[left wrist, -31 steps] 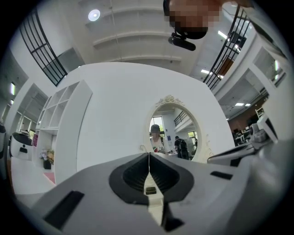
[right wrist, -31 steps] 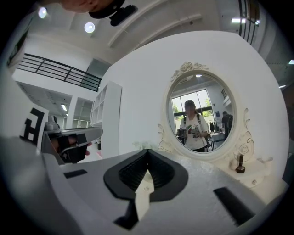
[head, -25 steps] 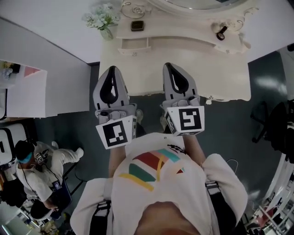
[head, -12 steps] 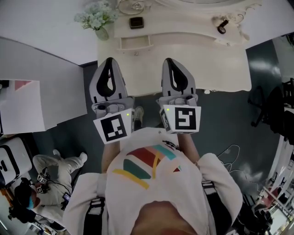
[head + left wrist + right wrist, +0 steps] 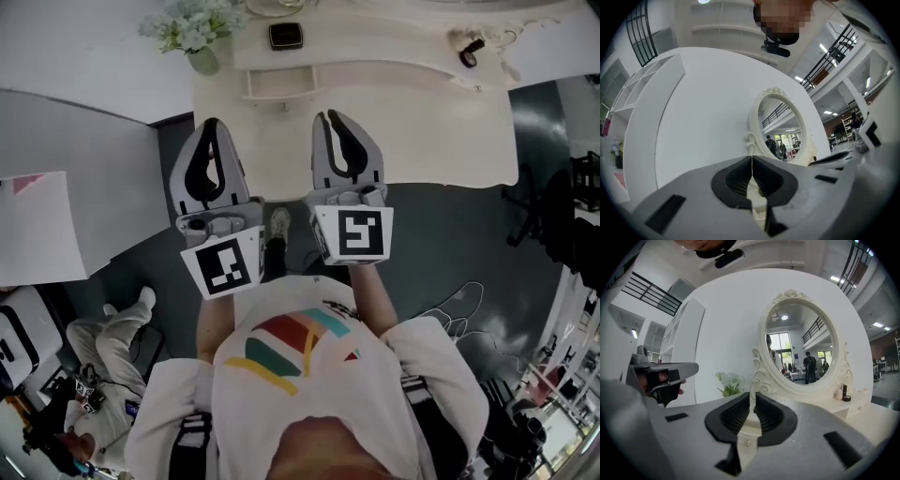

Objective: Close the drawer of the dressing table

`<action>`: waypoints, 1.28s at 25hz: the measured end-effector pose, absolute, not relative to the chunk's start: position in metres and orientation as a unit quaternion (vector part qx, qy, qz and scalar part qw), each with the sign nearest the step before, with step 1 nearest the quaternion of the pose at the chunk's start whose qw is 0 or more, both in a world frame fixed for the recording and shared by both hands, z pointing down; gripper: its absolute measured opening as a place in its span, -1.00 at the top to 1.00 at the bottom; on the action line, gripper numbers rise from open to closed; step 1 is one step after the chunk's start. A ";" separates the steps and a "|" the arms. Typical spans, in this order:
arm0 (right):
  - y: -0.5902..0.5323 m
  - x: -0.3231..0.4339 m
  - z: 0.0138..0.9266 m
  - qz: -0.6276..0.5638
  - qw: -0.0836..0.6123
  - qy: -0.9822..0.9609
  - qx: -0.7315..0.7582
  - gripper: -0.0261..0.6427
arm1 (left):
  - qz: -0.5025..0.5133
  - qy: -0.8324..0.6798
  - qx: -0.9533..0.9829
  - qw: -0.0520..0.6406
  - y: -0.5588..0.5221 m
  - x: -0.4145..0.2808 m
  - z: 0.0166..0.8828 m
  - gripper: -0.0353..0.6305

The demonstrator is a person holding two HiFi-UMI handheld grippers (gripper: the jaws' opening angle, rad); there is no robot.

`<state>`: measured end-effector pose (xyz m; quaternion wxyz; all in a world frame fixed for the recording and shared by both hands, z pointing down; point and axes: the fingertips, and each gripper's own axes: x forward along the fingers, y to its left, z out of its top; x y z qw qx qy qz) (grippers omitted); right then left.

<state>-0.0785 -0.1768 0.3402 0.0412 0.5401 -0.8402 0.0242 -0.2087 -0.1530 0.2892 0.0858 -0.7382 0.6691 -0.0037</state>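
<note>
Drawer (image 5: pixel 277 82) is the small one in the raised back shelf of the dressing table (image 5: pixel 422 122), left of centre, sticking out a bit toward us. It's ahead of both grippers, roughly btwn them, and apart from either.

Left gripper (image 5: pixel 208 124) and right gripper (image 5: pixel 328 116) are both clenched tight w/ nothing in them. The pads meet in both gripper views.

Handling, imo: it looks like a light, stiff little box, prob slides easy. We don't need to grab anything, just push flat on the front near the middle so it doesn't skew and jam. Closed tips are fine for that. We'd go gentle, since the ornate trim looks chippable.

Tabletop is cream, smooth and mostly bare. There's a vase of flowers (image 5: pixel 192 28) at the back left, a dark square thing (image 5: pixel 286 36) on the shelf above the drawer, a small dark bottle (image 5: pixel 469 49) at the right, and an oval mirror (image 5: pixel 804 348) behind.

The room has a dark floor (image 5: pixel 450 244) and a white partition (image 5: pixel 84 56) at left. Someone else is sitting low left (image 5: pixel 103 328), well clear of us.
</note>
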 end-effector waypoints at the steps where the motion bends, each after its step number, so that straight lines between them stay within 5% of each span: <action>1: -0.181 -0.082 0.348 0.029 0.046 -0.840 0.540 0.91 | -0.006 0.670 -0.738 0.084 -0.155 -0.212 0.294 0.88; 12: -0.219 -0.117 0.461 0.100 0.118 -0.835 0.528 0.63 | -0.022 0.679 -0.731 0.063 -0.180 -0.239 0.343 0.88; 32: -0.238 -0.130 0.568 0.179 0.201 -0.796 0.542 0.60 | -0.049 0.681 -0.730 0.027 -0.188 -0.255 0.403 0.88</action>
